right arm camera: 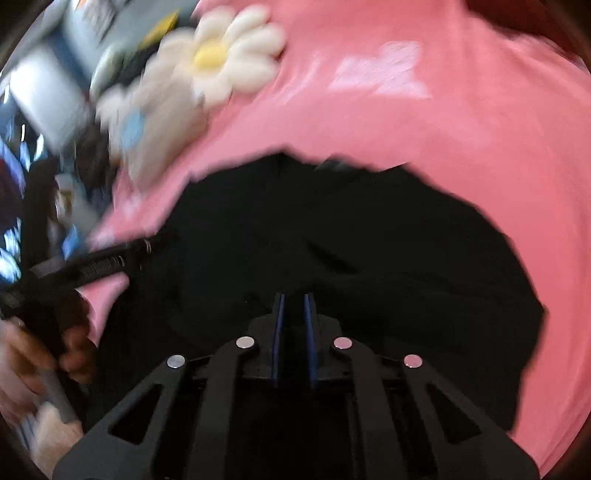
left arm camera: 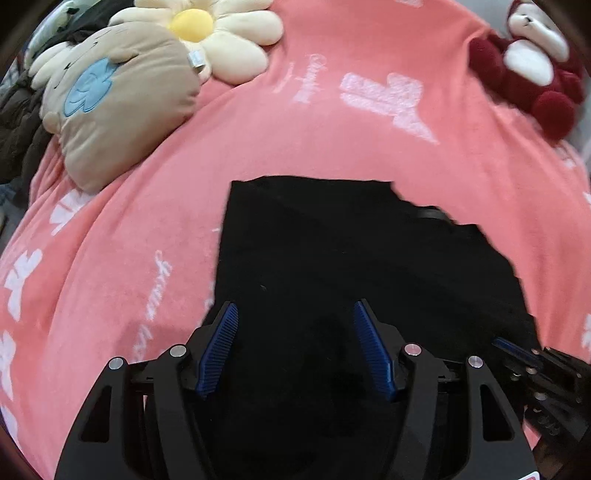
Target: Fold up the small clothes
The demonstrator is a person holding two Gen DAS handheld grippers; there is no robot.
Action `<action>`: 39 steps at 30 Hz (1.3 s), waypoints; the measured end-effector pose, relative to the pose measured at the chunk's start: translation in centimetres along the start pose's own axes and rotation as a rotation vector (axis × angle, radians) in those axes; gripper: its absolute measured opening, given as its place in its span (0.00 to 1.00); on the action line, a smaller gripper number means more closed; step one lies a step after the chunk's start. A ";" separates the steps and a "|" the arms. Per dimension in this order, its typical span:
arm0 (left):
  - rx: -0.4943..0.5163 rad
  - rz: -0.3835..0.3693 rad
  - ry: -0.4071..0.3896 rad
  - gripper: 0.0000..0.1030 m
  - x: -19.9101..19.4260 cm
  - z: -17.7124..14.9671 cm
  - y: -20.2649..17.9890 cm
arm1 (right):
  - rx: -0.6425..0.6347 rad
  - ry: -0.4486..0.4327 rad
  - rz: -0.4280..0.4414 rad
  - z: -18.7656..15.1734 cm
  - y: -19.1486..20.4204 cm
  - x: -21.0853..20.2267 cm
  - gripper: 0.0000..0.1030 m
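Left claw (left arm camera: pixel 295 325), fingers spread wide, hovers over the near part of a black garment (left arm camera: pixel 332 251) lying on a pink fleece blanket (left arm camera: pixel 295 140). Right claw (right arm camera: pixel 294 306), pads nearly together; whether cloth is pinched between them cannot be told, the view being blurred. The garment appears light, limp and non-slippery on the fleece; it should drape rather than hold shape, so a hold at a corner or along a straight edge seems best. Beyond the garment: a beige plush cushion (left arm camera: pixel 118 103), a daisy-shaped plush (left arm camera: pixel 218 33) and a red-and-white stuffed bear (left arm camera: pixel 535 66), all well apart from the folding area.
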State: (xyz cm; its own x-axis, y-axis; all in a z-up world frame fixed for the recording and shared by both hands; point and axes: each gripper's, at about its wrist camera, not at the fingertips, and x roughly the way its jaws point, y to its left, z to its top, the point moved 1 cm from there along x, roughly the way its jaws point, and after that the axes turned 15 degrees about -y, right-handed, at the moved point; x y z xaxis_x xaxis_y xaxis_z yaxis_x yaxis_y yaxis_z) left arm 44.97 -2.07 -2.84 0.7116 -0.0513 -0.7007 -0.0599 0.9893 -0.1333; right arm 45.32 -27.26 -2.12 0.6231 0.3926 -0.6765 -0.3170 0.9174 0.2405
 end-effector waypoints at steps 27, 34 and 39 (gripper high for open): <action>0.054 0.111 0.012 0.69 -4.8 -7.6 5.5 | 0.339 -0.119 -0.432 -11.4 -8.6 -9.0 0.55; 0.035 0.104 0.019 0.75 -4.6 -7.9 6.5 | 0.537 -0.163 -0.541 -12.4 -11.3 -11.5 0.04; 0.020 0.071 0.018 0.74 -4.9 -8.0 5.9 | 0.592 -0.207 -0.409 -13.9 -10.6 -12.1 0.25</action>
State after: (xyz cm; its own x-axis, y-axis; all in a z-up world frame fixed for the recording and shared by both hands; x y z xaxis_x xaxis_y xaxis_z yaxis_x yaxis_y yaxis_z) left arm 35.56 2.91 -5.81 0.6933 0.0167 -0.7204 -0.0956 0.9930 -0.0690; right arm 31.23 -42.64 -6.16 0.7488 -0.0371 -0.6617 0.3703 0.8515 0.3713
